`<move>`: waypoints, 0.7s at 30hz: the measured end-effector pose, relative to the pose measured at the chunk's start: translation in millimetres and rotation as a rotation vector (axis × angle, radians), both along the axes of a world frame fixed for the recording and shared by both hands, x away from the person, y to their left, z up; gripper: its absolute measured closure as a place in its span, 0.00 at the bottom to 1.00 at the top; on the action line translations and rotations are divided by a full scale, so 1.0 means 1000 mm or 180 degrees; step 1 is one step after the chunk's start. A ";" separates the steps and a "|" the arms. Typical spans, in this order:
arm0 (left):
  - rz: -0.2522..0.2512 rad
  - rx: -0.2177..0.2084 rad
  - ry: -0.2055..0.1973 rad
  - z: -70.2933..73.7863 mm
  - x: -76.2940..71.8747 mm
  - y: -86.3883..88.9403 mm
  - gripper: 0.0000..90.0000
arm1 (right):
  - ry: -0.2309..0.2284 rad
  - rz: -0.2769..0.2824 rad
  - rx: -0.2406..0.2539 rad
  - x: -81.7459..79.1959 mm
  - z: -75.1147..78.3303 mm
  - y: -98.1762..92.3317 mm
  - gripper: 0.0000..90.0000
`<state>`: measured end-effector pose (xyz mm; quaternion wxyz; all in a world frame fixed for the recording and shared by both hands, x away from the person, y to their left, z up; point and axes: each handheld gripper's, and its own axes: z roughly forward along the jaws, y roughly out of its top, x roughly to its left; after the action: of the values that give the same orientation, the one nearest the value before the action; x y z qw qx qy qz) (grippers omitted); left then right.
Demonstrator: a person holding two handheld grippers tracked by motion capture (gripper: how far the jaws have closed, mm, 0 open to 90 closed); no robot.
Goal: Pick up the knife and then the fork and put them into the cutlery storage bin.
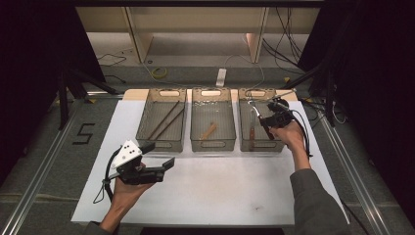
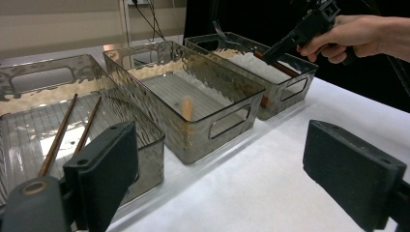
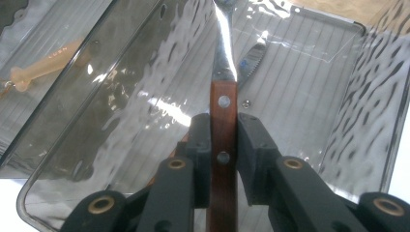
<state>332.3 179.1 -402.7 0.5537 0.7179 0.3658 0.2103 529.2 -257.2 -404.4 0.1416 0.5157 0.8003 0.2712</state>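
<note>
Over the right-hand smoked clear plastic bin [image 1: 279,146], the right gripper [image 3: 223,145] clamps the wooden-handled steel fork [image 3: 223,116] with its long axis running straight out ahead and tines forward, while the left gripper [image 2: 212,179], jaws wide apart and empty, waits well away.

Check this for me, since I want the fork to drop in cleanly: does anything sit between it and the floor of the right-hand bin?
Partly. The right gripper holds the fork by its wooden handle above the right-hand bin. A knife already lies on the bin floor just beside the fork's line; otherwise nothing visible blocks it.
</note>
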 end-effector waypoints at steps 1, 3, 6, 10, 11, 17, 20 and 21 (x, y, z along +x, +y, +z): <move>0.0000 -0.0001 0.0000 0.000 0.000 0.000 0.13 | 0.0005 -0.0003 0.0000 0.000 0.000 0.000 0.85; -0.0004 -0.0001 -0.0001 0.000 0.000 0.000 0.13 | 0.0025 -0.0009 0.0008 0.001 -0.001 0.000 0.85; -0.0004 0.0005 -0.0006 0.000 0.000 0.000 0.13 | 0.0042 -0.0036 -0.0001 0.002 -0.001 0.001 0.85; -0.0006 0.0006 -0.0008 0.000 0.000 0.000 0.14 | 0.0060 -0.0044 -0.0012 0.004 -0.003 0.001 0.85; -0.0007 0.0006 -0.0005 0.000 0.000 0.000 0.13 | 0.0066 -0.0053 -0.0022 0.005 -0.003 0.002 0.85; 0.0000 -0.0002 -0.0009 0.000 0.000 0.000 0.13 | 0.0090 -0.0080 0.0005 0.006 -0.006 0.001 0.85; -0.0004 0.0001 -0.0012 0.000 0.000 0.000 0.14 | 0.0075 -0.0101 0.0047 0.005 -0.005 0.002 0.78; -0.0007 0.0006 -0.0010 0.000 0.000 0.000 0.13 | 0.0063 -0.0106 0.0058 0.006 -0.004 0.002 0.68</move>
<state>332.2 179.4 -402.3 0.5538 0.7186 0.3639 0.2111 534.9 -254.7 -408.7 0.1334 0.5329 0.7905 0.2709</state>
